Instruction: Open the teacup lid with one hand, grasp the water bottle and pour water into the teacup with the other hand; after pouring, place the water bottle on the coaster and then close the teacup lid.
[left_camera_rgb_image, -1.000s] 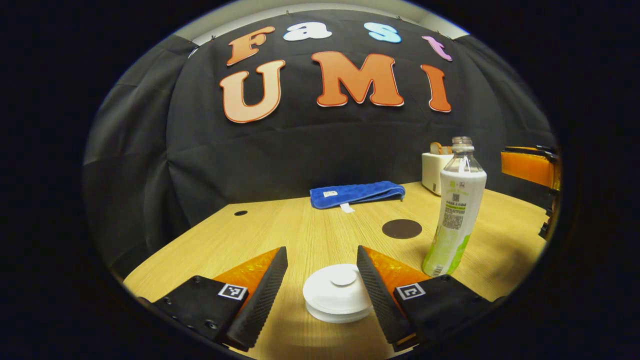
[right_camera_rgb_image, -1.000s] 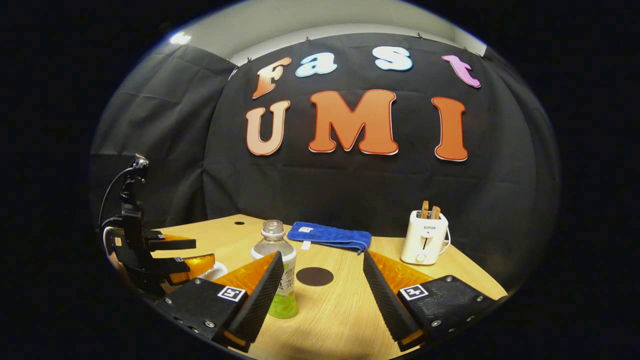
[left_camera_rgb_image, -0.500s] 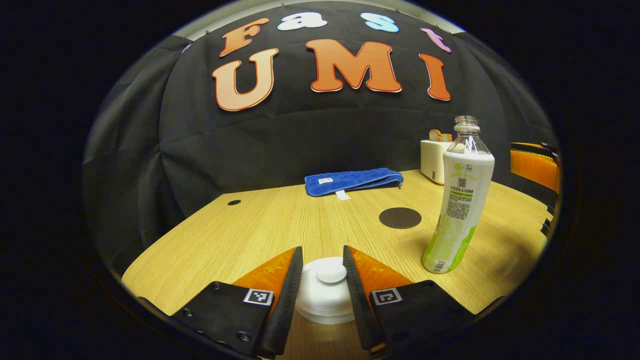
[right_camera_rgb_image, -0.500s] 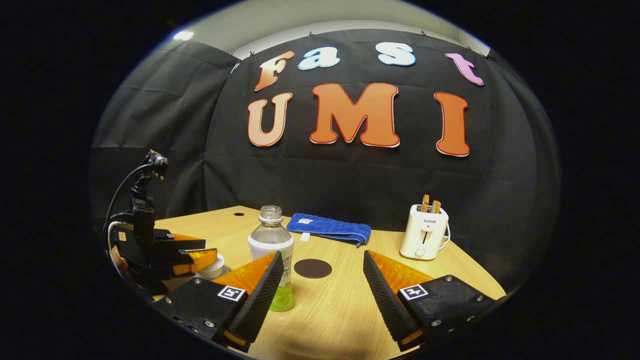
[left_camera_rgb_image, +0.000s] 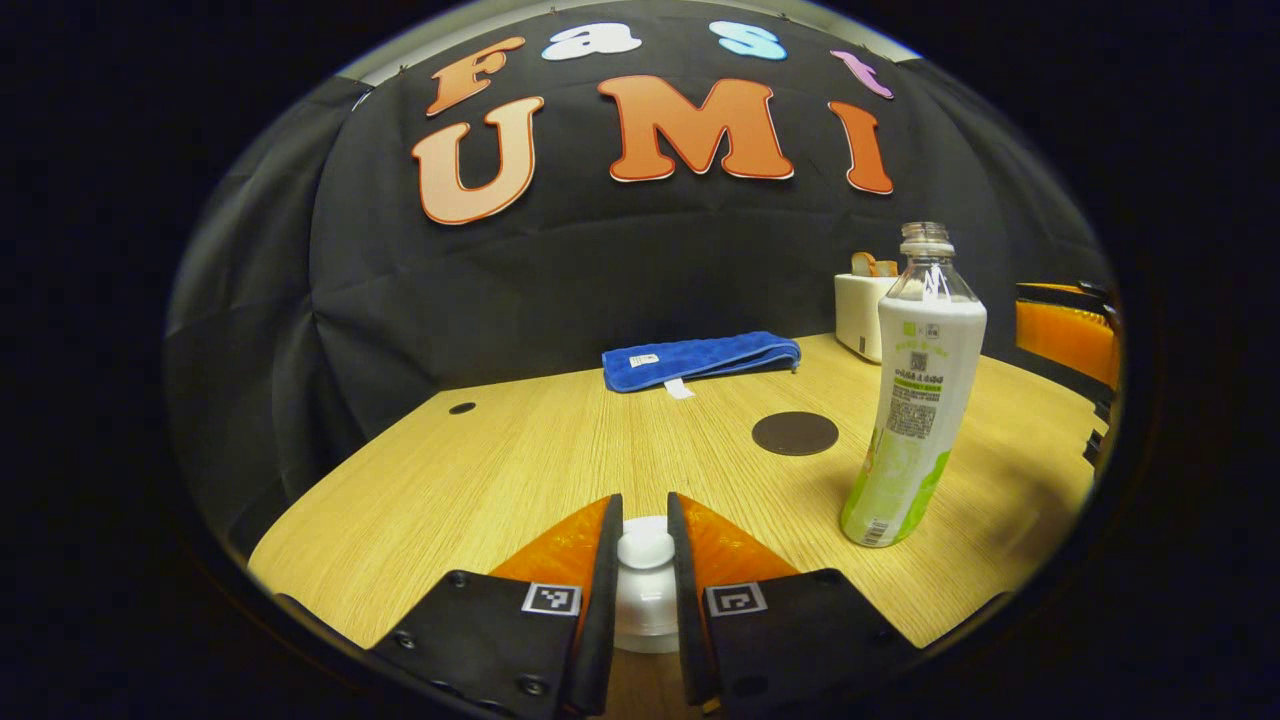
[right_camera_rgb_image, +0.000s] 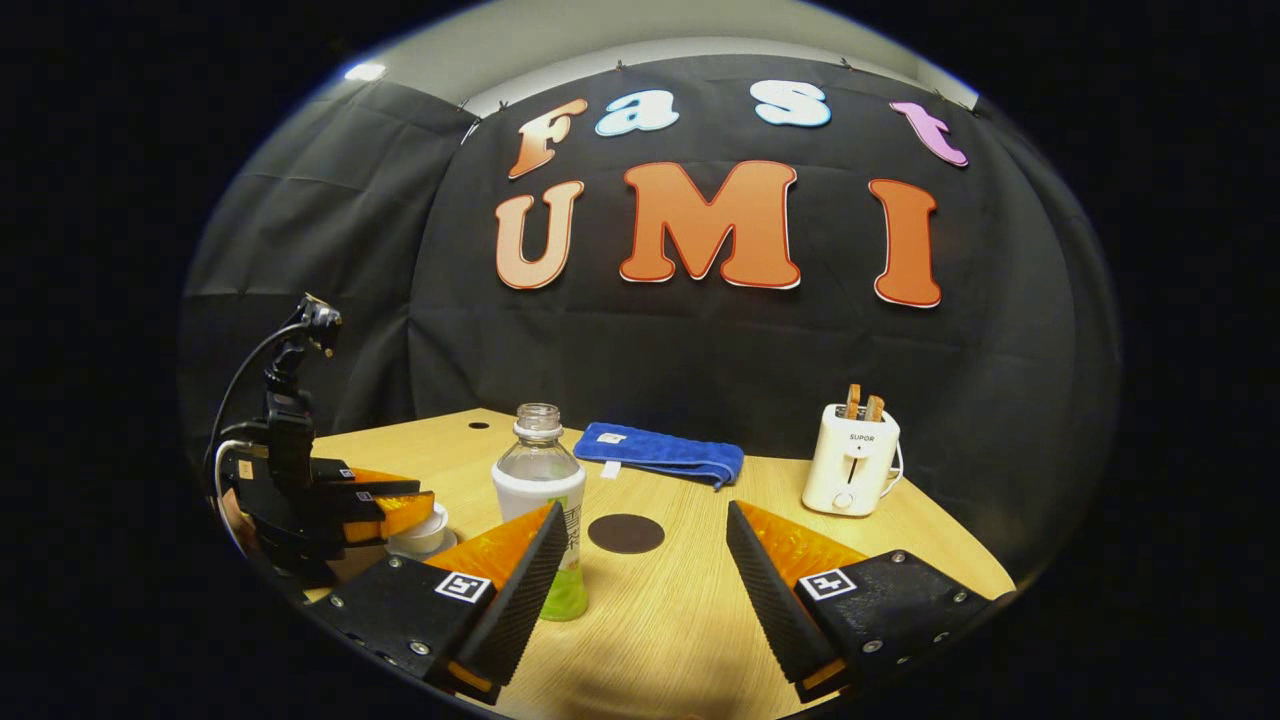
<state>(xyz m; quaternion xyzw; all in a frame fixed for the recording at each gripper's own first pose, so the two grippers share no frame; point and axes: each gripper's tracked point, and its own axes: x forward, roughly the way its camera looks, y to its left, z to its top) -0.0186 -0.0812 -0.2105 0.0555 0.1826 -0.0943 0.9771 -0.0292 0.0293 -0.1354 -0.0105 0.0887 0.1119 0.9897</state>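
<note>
In the left gripper view my left gripper (left_camera_rgb_image: 643, 503) is shut on the round knob of the white teacup lid (left_camera_rgb_image: 645, 549), which sits on the teacup. The uncapped water bottle (left_camera_rgb_image: 912, 400), with a white and green label, stands to the right of it on the table. A dark round coaster (left_camera_rgb_image: 795, 433) lies beyond. In the right gripper view my right gripper (right_camera_rgb_image: 645, 514) is open and holds nothing, with the water bottle (right_camera_rgb_image: 540, 480) just past its left finger. Farther left are the left gripper (right_camera_rgb_image: 385, 505) over the teacup (right_camera_rgb_image: 422, 537), and the coaster (right_camera_rgb_image: 626, 533) ahead.
A folded blue towel (left_camera_rgb_image: 700, 358) lies at the back of the wooden table (left_camera_rgb_image: 480, 480). A white toaster (right_camera_rgb_image: 850, 470) with bread in it stands at the back right. A small hole (left_camera_rgb_image: 462, 408) marks the table's far left.
My left gripper came down and forward and shut on the lid's knob; one second ago it stood wide open around the lid. The right gripper stayed open and barely shifted.
</note>
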